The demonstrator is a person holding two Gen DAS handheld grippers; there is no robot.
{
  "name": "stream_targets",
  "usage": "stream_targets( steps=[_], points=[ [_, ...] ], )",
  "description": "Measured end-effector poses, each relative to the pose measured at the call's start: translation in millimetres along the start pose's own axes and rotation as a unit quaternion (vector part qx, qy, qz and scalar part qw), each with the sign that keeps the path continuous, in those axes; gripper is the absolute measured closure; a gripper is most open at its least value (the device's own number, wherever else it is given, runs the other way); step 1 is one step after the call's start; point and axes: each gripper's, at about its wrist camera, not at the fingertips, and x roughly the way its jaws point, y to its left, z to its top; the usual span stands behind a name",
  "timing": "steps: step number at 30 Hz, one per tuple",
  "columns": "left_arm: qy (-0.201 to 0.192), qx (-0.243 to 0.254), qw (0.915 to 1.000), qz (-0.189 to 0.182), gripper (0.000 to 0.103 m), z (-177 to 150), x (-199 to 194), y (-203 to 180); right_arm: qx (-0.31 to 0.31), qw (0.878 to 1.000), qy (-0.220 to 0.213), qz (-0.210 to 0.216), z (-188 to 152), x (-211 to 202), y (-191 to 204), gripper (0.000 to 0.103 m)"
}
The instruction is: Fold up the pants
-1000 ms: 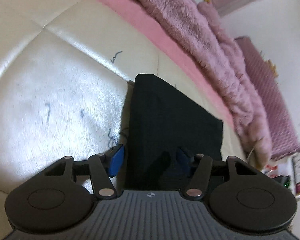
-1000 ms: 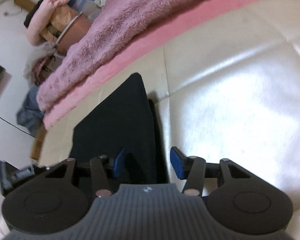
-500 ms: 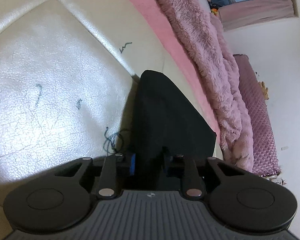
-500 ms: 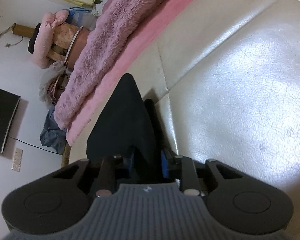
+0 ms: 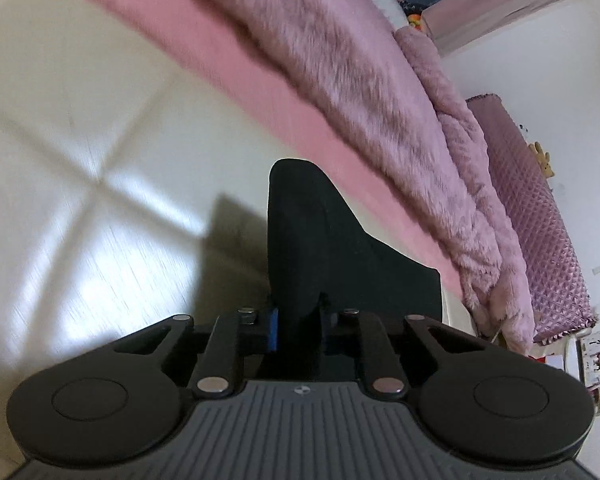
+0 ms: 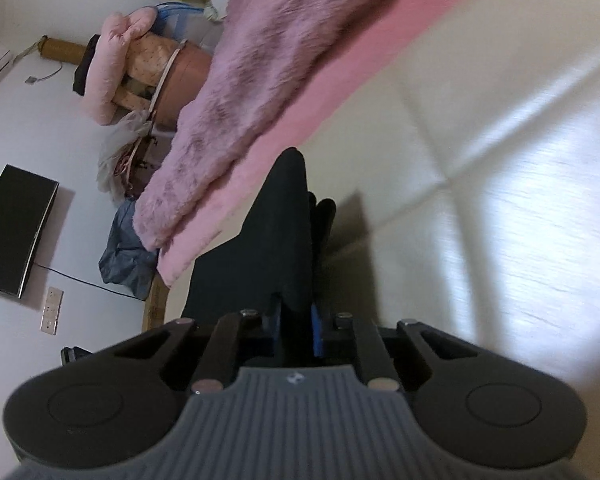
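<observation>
The black pants hang lifted off a cream padded surface. My left gripper pinches one near edge of the cloth; its jaws are still closing, with the fabric bunched between the blue pads. In the right wrist view the same black pants rise in a narrow fold above the cream surface. There my right gripper clamps the other near edge, its jaws also still closing on the fabric. The cloth casts a shadow on the surface beneath it.
A pink sheet and a fluffy mauve blanket run along the far side of the surface. A quilted purple cover lies beyond. By the wall are a black screen, a basket with pink cushions and a blue-grey bundle.
Both grippers went from open around the pants' near edge to closed on it. Both then lifted, and the cloth came up off the surface, casting a shadow.
</observation>
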Motion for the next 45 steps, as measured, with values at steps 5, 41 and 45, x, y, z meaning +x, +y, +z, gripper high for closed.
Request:
stream_targets(
  steps=[5, 41, 45],
  points=[
    [-0.005, 0.015, 0.9997, 0.017, 0.084, 36, -14, 15, -0.017, 1.000, 0.008, 0.008, 14, 41, 34, 0.094],
    [-0.251, 0.320, 0.8757, 0.260, 0.006, -54, -130, -136, -0.375, 0.910, -0.107, -0.143, -46, -22, 204, 0.023],
    [-0.270, 0.298, 0.8795, 0.254, 0.006, -89, -153, -155, -0.412, 0.886, -0.156, -0.144, -88, -59, 226, 0.021]
  ],
)
